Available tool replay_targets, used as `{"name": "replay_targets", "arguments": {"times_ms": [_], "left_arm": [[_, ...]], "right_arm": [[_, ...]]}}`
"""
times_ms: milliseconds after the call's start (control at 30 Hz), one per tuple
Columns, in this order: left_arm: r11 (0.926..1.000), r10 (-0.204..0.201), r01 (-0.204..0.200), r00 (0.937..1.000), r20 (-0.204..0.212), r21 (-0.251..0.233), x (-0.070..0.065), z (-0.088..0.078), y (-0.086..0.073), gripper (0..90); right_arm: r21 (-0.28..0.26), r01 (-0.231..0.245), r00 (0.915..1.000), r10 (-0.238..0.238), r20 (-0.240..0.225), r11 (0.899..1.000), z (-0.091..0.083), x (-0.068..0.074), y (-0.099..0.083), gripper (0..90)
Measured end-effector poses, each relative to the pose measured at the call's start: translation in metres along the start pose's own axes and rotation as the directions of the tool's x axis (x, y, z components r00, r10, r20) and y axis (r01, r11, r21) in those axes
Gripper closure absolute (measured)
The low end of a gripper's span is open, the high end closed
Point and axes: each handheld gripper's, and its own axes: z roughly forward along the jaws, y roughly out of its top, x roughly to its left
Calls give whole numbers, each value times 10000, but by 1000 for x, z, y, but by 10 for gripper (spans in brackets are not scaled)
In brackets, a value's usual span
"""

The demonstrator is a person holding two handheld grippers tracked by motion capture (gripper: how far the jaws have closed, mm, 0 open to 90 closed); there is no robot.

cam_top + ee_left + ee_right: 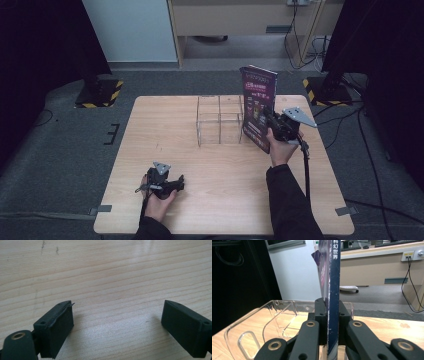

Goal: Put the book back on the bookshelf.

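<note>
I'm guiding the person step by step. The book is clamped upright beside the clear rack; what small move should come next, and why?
Probably ease the book leftwards over the clear rack and lower it into the nearest slot. The right tongs grip its spine, it stands upright just right of the rack, and the slots look empty. The left tongs rest open on the table.

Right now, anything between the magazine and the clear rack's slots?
Nothing visible. The right gripper is shut on the magazine, holding it upright just right of the clear rack. The rack's compartments look empty. Only its own right wall stands between them, so the magazine would likely have to go over it.
</note>
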Motion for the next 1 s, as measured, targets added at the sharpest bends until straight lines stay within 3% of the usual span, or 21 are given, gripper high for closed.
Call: {"name": "replay_targets", "arguments": {"times_ms": [200,400,767,1000], "left_arm": [[10000,0,0,10000,0,2,0,0,0,97],[10000,1,-1,10000,-5,1,0,0,0,97],[10000,-18,18,10000,-32,12,-1,0,0,93],[10000,-25,25,10000,-48,13,-1,0,0,91]], "right_arm": [[133,46,10000,-46,31,9999,2,1,-10,843],[-64,165,9998,-166,-88,9998,-1,2,-16,841],[265,665,9971,-654,-386,9974,-17,-2,-28,823],[361,691,9961,-670,-568,9970,-27,-6,-37,825]]}}
